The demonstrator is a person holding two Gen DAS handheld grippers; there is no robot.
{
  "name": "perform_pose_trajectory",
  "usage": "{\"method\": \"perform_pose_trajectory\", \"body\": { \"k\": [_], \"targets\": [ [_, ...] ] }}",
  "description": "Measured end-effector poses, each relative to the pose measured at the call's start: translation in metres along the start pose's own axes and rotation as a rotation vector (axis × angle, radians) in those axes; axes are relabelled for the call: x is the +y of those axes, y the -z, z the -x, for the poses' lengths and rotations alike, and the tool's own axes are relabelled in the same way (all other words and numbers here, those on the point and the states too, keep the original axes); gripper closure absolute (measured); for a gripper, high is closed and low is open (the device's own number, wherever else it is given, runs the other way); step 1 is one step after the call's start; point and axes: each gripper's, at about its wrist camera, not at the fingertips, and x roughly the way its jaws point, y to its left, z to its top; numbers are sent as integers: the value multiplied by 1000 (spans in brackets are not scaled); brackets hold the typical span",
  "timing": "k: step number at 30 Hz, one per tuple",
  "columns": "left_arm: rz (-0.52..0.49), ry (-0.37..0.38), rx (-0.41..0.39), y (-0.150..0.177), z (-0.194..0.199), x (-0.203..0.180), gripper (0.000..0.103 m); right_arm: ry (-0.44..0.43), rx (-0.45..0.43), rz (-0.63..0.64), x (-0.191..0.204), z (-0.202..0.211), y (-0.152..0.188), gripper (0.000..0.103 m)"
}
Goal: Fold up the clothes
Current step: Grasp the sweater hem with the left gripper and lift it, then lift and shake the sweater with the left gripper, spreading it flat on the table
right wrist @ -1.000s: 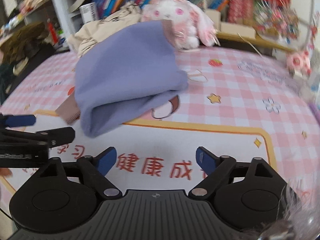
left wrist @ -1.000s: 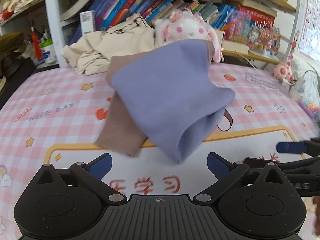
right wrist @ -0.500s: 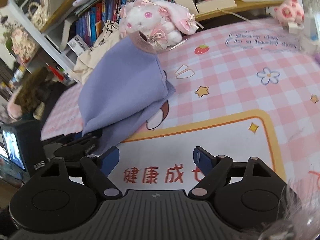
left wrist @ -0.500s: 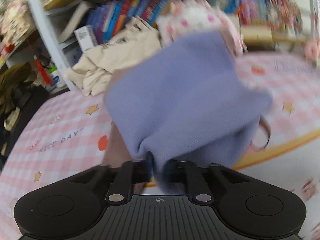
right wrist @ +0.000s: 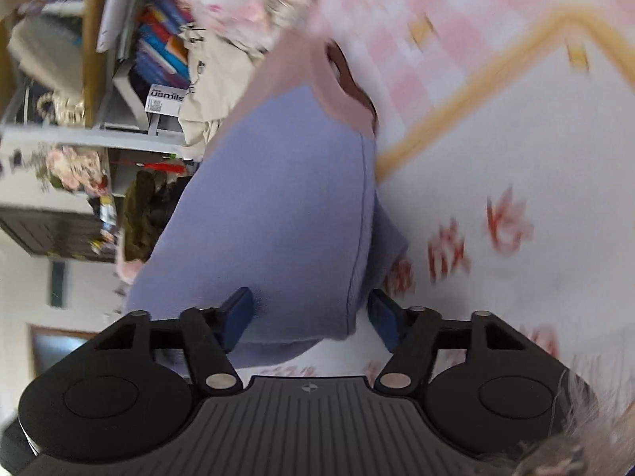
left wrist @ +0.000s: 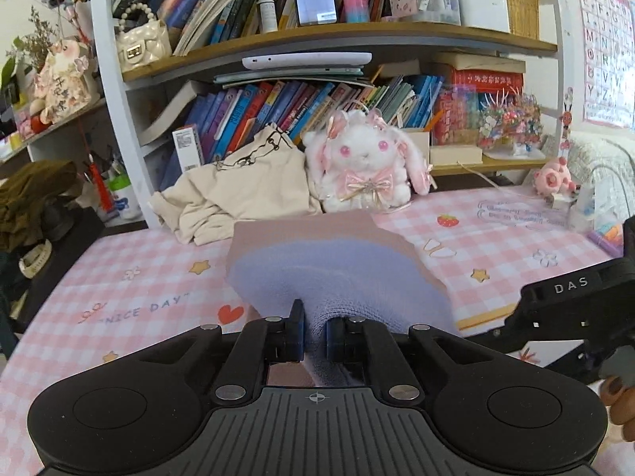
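A lavender garment (left wrist: 337, 273) with a dusty-pink part (left wrist: 309, 230) behind it hangs a little above the pink checked mat (left wrist: 139, 285). My left gripper (left wrist: 315, 333) is shut on its near lavender edge, the cloth pinched between both pads. In the blurred, rolled right wrist view the same lavender garment (right wrist: 285, 198) fills the middle. My right gripper (right wrist: 311, 315) has a fold of it between its jaws, which are closing. A gap still shows beside the right pad. The right tool's black housing (left wrist: 571, 301) sits close on the left gripper's right.
A crumpled beige garment (left wrist: 246, 194) and a white plush bunny (left wrist: 365, 162) sit at the back of the mat, against a bookshelf (left wrist: 317, 39) full of books. A small pink toy (left wrist: 553, 176) and cables lie at the far right.
The left gripper went from wide open to shut on the lavender cloth and rose with it. The right gripper rolled, came in on the cloth and its jaws narrowed around a fold.
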Motion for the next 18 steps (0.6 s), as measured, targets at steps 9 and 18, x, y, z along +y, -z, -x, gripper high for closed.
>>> {"method": "perform_pose_trajectory", "body": {
  "k": [9,18],
  "targets": [
    [-32,-32,0,6,14,10,95,-69,-90,145,19,31,1,93],
    [-20,281,-388,-74,99,11,95,-501,-495,506,190,174,-60,95]
  ]
}}
